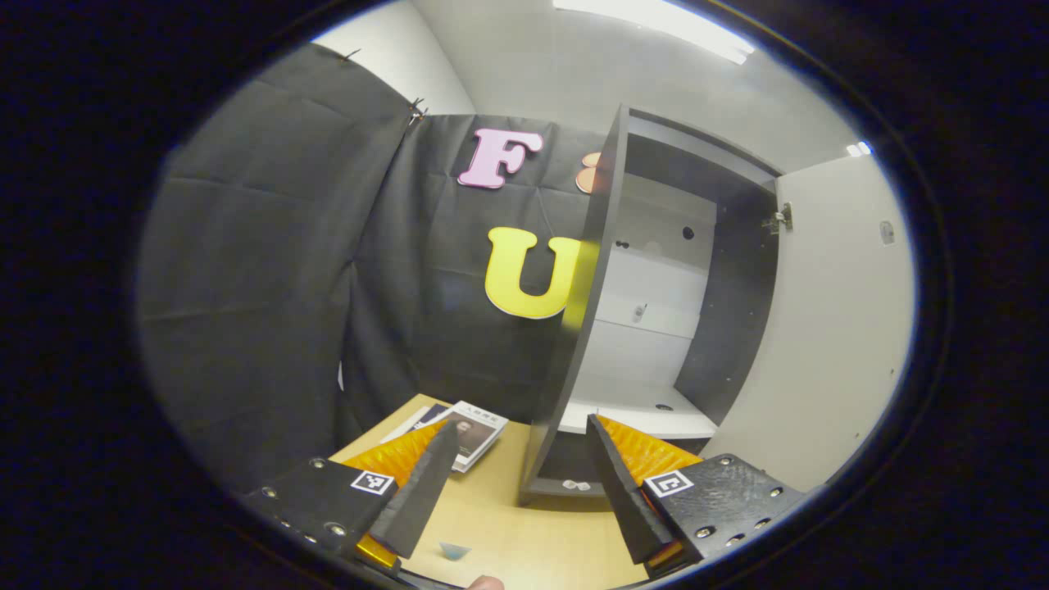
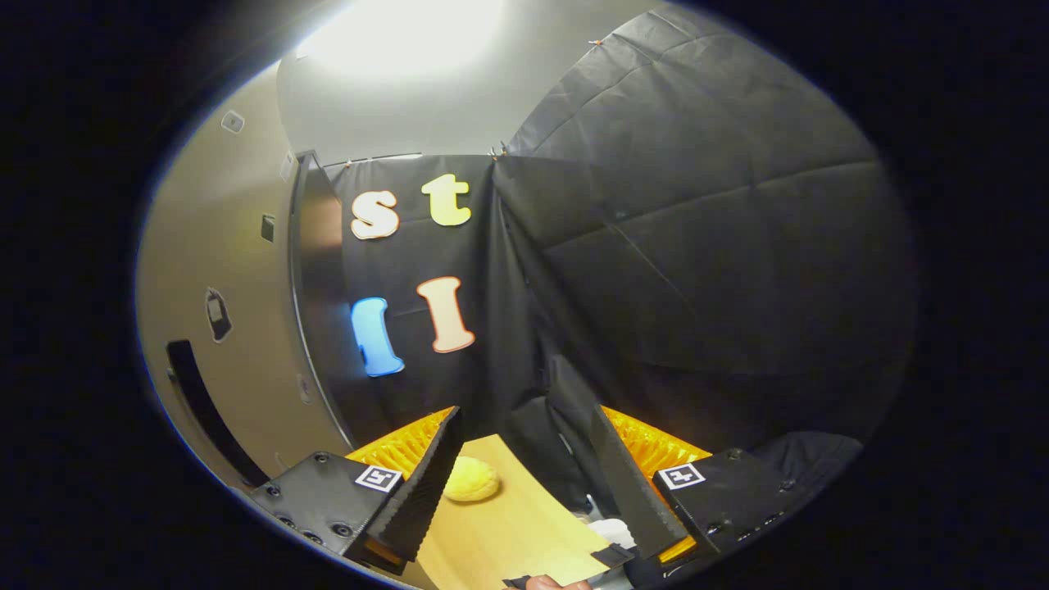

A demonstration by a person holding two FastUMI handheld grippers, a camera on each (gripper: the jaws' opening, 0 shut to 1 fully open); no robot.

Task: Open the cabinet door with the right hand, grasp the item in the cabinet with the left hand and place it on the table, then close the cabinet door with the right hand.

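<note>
The cabinet (image 1: pixel 586 303) stands on the wooden table (image 1: pixel 524 533) with its door (image 1: pixel 828 328) swung open to the right. Its pale shelf (image 1: pixel 647 414) is bare. My left gripper (image 1: pixel 520 424) is open in front of the cabinet's left edge, with nothing between its fingers. In the right gripper view the open door (image 2: pixel 221 270) with its dark handle slot (image 2: pixel 205 401) is at the left. A yellow rounded item (image 2: pixel 471 479) lies on the table (image 2: pixel 516 533) just beyond my left finger. My right gripper (image 2: pixel 525 410) is open and holds nothing.
A booklet (image 1: pixel 471 430) lies on the table left of the cabinet, and a small pale scrap (image 1: pixel 455 549) lies near the front edge. Black cloth walls close in the booth. A white object (image 2: pixel 610 528) sits by the table's right edge.
</note>
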